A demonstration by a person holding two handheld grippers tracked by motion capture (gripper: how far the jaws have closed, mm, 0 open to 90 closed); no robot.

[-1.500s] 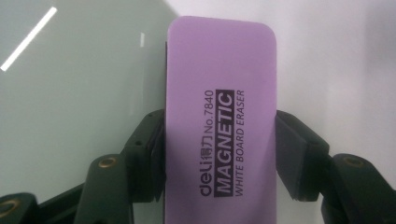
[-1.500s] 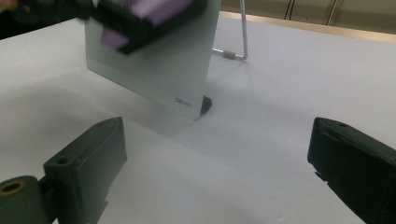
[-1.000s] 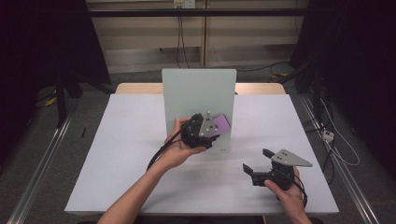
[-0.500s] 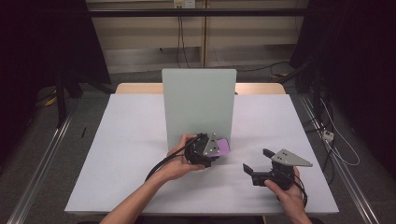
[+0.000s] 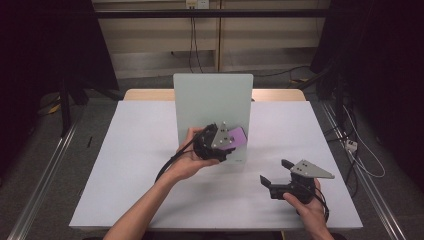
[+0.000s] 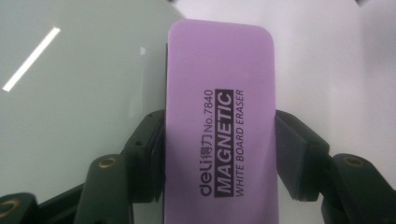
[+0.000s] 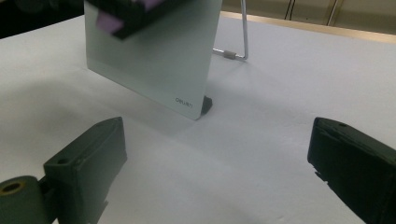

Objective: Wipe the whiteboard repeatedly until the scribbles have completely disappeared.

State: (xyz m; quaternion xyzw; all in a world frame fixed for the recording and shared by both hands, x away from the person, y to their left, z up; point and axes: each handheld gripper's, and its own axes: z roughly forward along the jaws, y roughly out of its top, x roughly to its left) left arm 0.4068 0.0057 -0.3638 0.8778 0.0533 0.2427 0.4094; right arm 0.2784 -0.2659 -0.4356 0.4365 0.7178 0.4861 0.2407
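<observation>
A pale green glass whiteboard (image 5: 212, 100) stands upright on the white table (image 5: 130, 150), propped by a wire stand. My left gripper (image 5: 231, 142) is shut on a purple magnetic whiteboard eraser (image 5: 237, 135), holding it against the board's lower right face. In the left gripper view the eraser (image 6: 219, 121) sits clamped between both black jaws of the left gripper (image 6: 219, 154), with the board (image 6: 70, 93) behind at left. My right gripper (image 5: 275, 172) rests low near the table's front right, open and holding nothing. Its view shows the board (image 7: 154, 51) and the eraser (image 7: 109, 21) beyond its spread jaws (image 7: 215, 154).
The board's wire stand (image 7: 243, 32) reaches back onto the table behind it. Cables trail from both grippers. Dark curtains and a floor rail flank the table, and the table's front edge lies close to both forearms.
The left gripper slid the eraser down the board's face, then back up to about where it started. The right gripper stayed put.
</observation>
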